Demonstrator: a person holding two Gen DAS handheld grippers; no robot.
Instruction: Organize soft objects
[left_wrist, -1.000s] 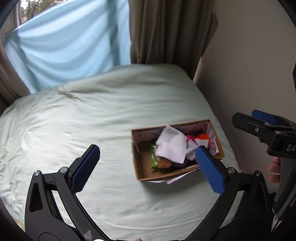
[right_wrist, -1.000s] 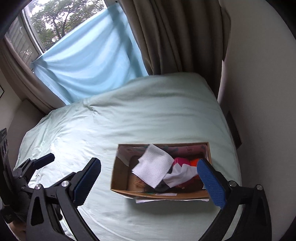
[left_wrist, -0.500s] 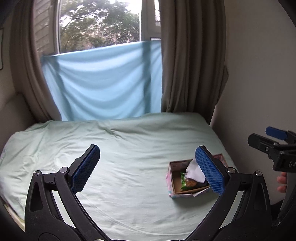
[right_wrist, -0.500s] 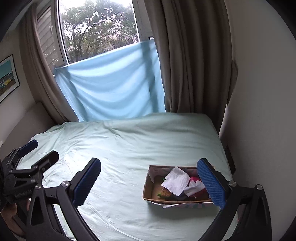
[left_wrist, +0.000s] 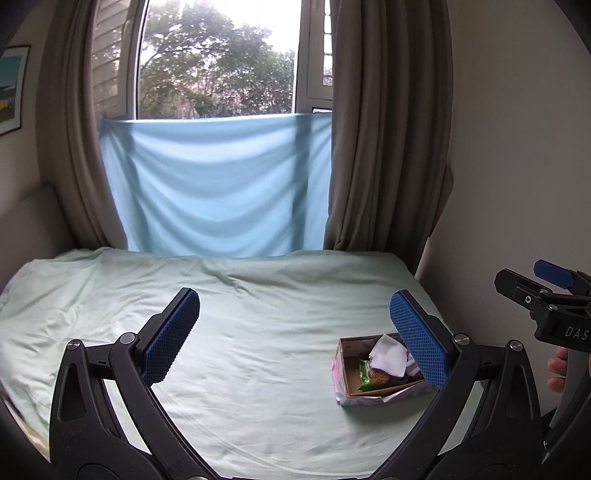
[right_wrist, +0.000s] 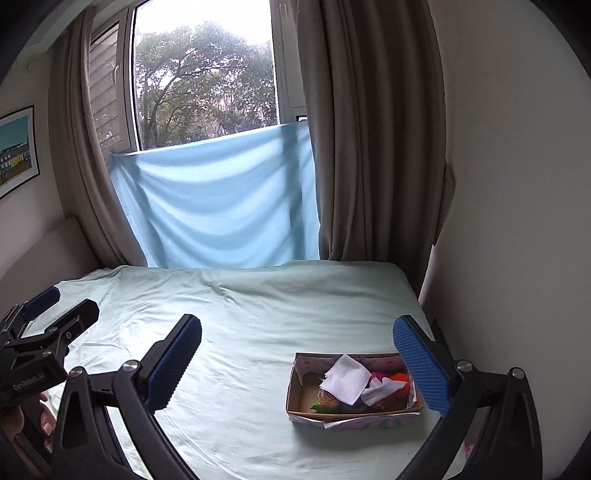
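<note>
1. Left gripper (left_wrist: 293, 338): one. Two blue-padded fingers (left_wrist: 170, 336) spread wide apart, nothing between them, held above the bed.
2. Right gripper (right_wrist: 297, 363): one. Two blue-padded fingers (right_wrist: 421, 369) likewise spread wide and carrying nothing. In the left wrist view it shows at the far right edge, with a person's fingertips (left_wrist: 556, 369) on its handle.
3. Cardboard box (right_wrist: 295, 391): one, open-topped, with a patterned outer wall. It lies on the right part of the bed, near the wall side, apart from both grippers.
4. Soft objects, all inside the box:
   - white textured cloth (right_wrist: 345, 378), one, lying on top;
   - smaller white piece (right_wrist: 380, 391), one, beside it;
   - pink item (right_wrist: 378, 376), one, partly covered;
   - orange item (right_wrist: 400, 378), one, at the right end;
   - green-wrapped item with a brown speckled patch (right_wrist: 327, 398), one, under the cloth;
   - a dark piece below these, too hidden to identify.
5. Bed (right_wrist: 258, 314): one, covered with a pale green sheet, lightly wrinkled, bearing only the box.
6. Light blue cloth (right_wrist: 221, 206): one, stretched across the lower window.
7. Brown curtains: two, one on each side; right one (right_wrist: 369, 147).
8. Window (right_wrist: 203, 81): one, trees outside.
9. Framed picture (right_wrist: 16, 147): one, on the left wall.
10. Plain light wall (right_wrist: 517, 221) at right.
</note>
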